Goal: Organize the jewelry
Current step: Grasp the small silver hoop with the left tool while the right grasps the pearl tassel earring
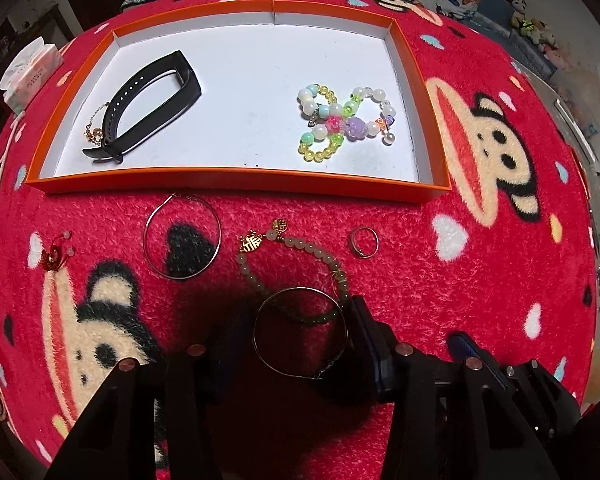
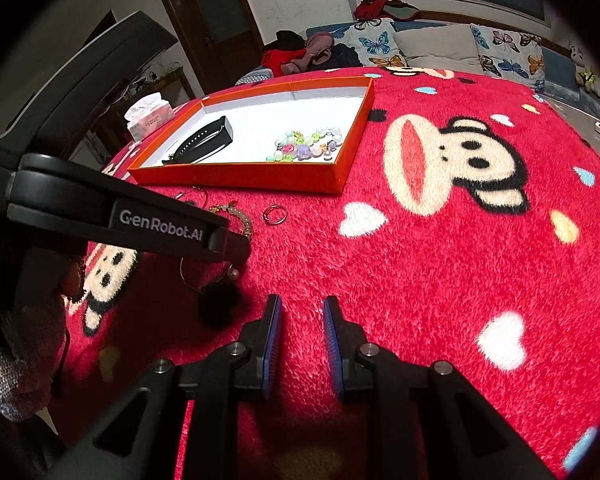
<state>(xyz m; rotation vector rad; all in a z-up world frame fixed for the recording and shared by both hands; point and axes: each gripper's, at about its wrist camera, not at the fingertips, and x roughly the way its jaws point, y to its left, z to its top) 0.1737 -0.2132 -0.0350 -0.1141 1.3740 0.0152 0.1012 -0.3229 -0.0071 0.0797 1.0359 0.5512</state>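
Observation:
An orange tray (image 1: pixel 236 179) with a white floor holds a black watch band (image 1: pixel 148 108), a thin gold chain (image 1: pixel 94 130) and colourful bead bracelets (image 1: pixel 342 120). On the red blanket before it lie a wire hoop (image 1: pixel 182 236), a pale bead bracelet with gold charm (image 1: pixel 292 250), a small ring (image 1: pixel 363 242) and a red charm (image 1: pixel 54 256). My left gripper (image 1: pixel 296 340) is open, its fingers either side of a silver bangle (image 1: pixel 300 332). My right gripper (image 2: pixel 301 320) is open and empty above bare blanket. The tray (image 2: pixel 240 178) and ring (image 2: pixel 275 214) also show there.
A tissue pack (image 1: pixel 30 74) lies left of the tray. The left gripper body (image 2: pixel 120 216) crosses the right wrist view, with a black pompom earring (image 2: pixel 219 304) below it. A sofa with butterfly cushions (image 2: pixel 440 46) stands behind the table.

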